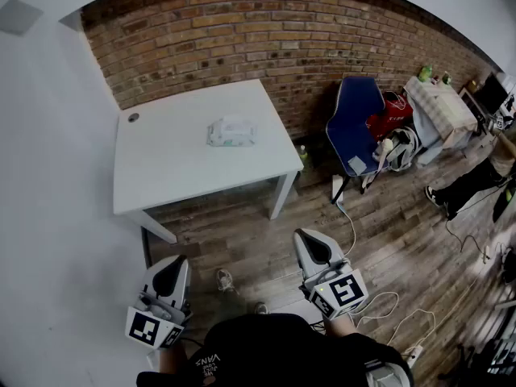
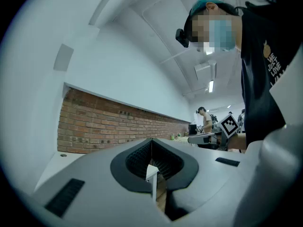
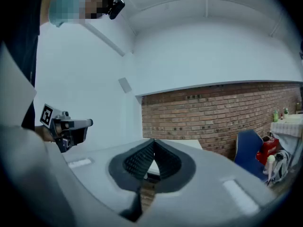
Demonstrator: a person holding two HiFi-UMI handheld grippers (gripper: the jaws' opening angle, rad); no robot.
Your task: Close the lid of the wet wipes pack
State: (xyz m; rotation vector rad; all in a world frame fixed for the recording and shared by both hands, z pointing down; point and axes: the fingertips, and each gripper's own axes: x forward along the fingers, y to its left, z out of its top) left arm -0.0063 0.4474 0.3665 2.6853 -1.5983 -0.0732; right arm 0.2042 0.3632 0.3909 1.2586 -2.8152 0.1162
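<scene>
So the soft white wet wipes pack (image 1: pixel 231 131) is lying flat around the middle of the white square surface (image 1: pixel 177 176), which sits against the red brick wall (image 1: pixel 266 47). It's too small in the head view to tell if the lid is up or down. Both tools are held level over the wooden floor (image 1: pixel 242 232), well short of the surface. The left gripper (image 1: pixel 171 271) has its jaws pressed together with nothing in them, and the right gripper (image 1: pixel 310 247) is the same deal, closed and empty.
</scene>
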